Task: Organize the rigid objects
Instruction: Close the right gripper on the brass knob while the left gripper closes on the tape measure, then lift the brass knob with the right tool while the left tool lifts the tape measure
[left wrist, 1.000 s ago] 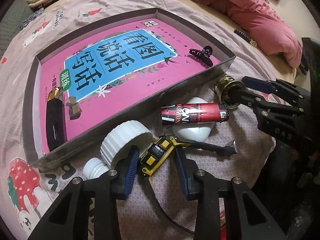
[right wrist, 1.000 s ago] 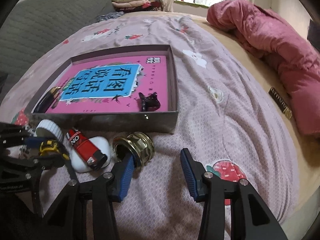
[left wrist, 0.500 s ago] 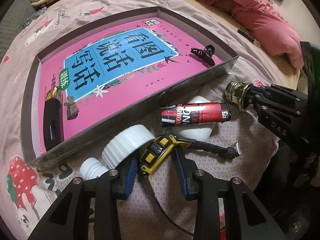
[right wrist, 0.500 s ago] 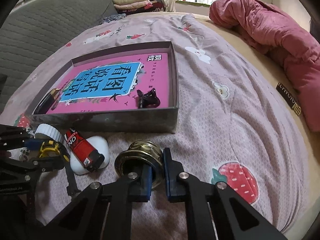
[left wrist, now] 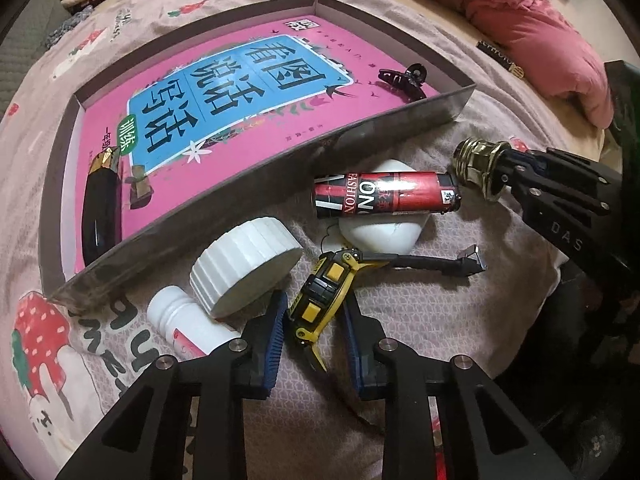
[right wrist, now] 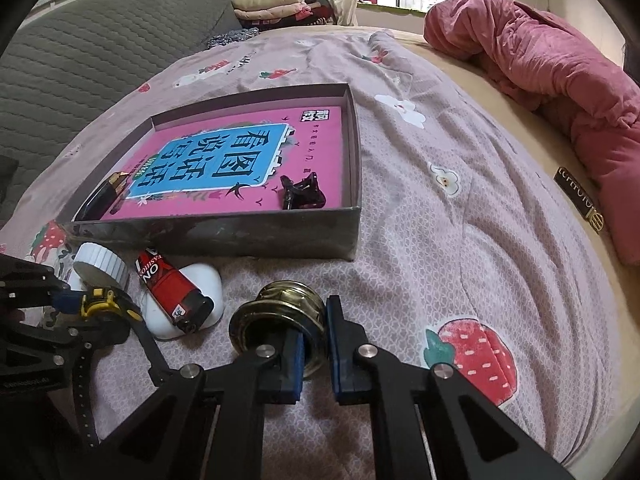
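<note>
Right wrist view: the right tongs (right wrist: 312, 344) are clamped on the rim of a brass ring fitting (right wrist: 280, 316), one pad inside it. The left tongs (left wrist: 314, 320) have just been narrowing around a yellow-and-black watch (left wrist: 326, 294) on the bed; contact looks likely but unsure. Grasping seems in hand; next, lift both over the wall of the box (left wrist: 360, 126).

1. We see a mauve bedspread (right wrist: 460, 240) printed with red strawberries.
2. The grey box (right wrist: 248, 236) holds a pink book (left wrist: 248, 92) with a blue title panel.
3. The watch (left wrist: 326, 292) is yellow and black.
4. The can (left wrist: 388, 196) is red and black; the bottle (left wrist: 188, 320) and its cap (left wrist: 244, 264) are white.
5. The ring (right wrist: 280, 316) is brassy gold.
6. Our pads (left wrist: 276, 340) are blue.
</note>
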